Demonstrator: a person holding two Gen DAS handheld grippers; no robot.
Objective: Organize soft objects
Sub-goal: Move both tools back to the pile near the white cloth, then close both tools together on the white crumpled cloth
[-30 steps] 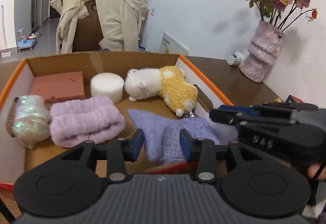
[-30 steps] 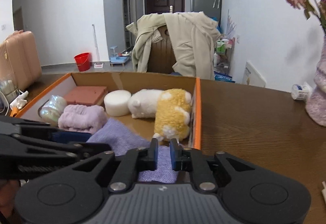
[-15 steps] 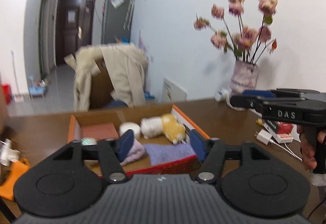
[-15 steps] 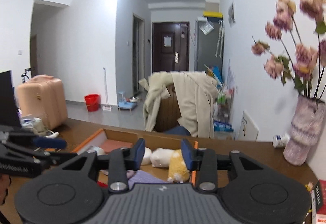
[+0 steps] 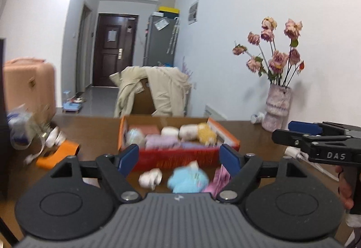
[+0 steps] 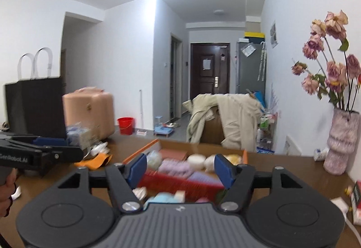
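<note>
An orange-rimmed cardboard box (image 5: 227, 135) sits on the brown table and holds several soft things: a pink towel roll (image 5: 162, 142), a yellow-and-white plush (image 5: 203, 133), a white round sponge (image 5: 169, 131) and a lilac cloth. In front of the box lie a white soft piece (image 5: 150, 178), a light blue plush (image 5: 188, 180) and a pink item (image 5: 217, 181). My left gripper (image 5: 179, 158) is open and empty, held back above these. My right gripper (image 6: 180, 171) is open and empty, facing the box (image 6: 144, 150).
A vase of dried roses (image 5: 276, 110) stands at the table's right by the wall. Orange packet (image 5: 57, 154) and clutter lie at the left. A black bag (image 6: 33, 105) stands at the far left. A coat-draped chair (image 5: 155, 94) is behind the table.
Both grippers have pulled back and up from the box and opened wide. The right gripper, shut over the lilac cloth a second ago, is now empty.
</note>
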